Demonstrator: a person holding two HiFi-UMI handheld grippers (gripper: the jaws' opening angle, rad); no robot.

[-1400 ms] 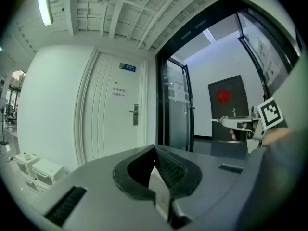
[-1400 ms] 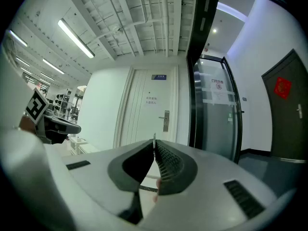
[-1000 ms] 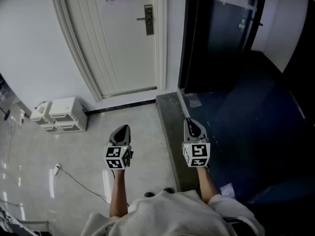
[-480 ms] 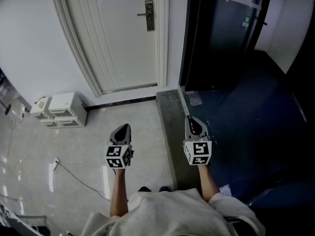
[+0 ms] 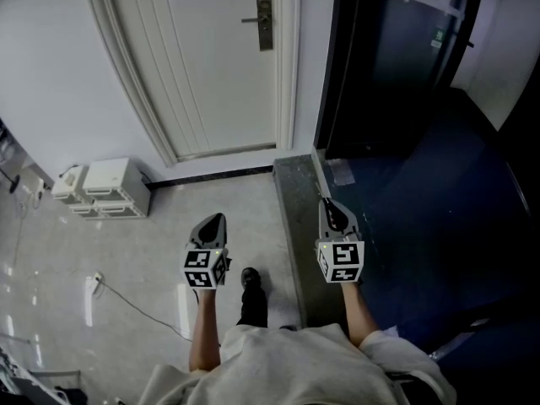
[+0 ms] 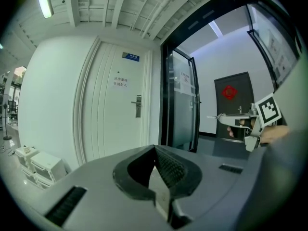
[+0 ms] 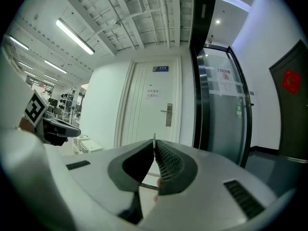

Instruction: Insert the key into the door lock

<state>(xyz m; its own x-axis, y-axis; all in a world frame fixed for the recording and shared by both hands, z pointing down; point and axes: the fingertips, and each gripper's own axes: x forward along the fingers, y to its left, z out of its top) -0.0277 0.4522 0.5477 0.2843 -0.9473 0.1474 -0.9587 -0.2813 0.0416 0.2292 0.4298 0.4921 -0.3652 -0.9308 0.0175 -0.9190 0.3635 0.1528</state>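
– Now, nearest first: what is at the person's end?
– Two bare forearms (image 5: 201,332) reach out from a pale garment. One dark shoe (image 5: 251,282) stands on the tiled floor (image 5: 135,251) between them. Each hand carries a hand-held gripper; the two are side by side, well apart, and point towards the wall ahead.
– State of the left hand-held gripper (image 6: 155,148)?
– Jaws pressed together at the tips, with nothing seen between them.
– And the right hand-held gripper (image 7: 154,147)?
– Jaws pinched on the key (image 7: 154,139). Its thin metal blade stands edge-on just past the tips. A short metal part crosses the gap lower down, behind the pads.
– Beyond the two?
– In the head view a dark threshold strip (image 5: 294,209) runs beneath the right one. Left of the strip, white boxes (image 5: 105,191) sit on the floor against the wall, and a cable (image 5: 139,311) trails near them. To the right is a dark glass door (image 5: 396,49) with dim flooring behind it.
– The target?
– The white door (image 5: 219,74) is closed and has a paper notice (image 7: 152,93) on it. The door lock (image 5: 265,11) is a metal plate with a lever handle near the door's right edge. It lies ahead of both hand-held grippers and well apart from the key, which is not yet at the lock
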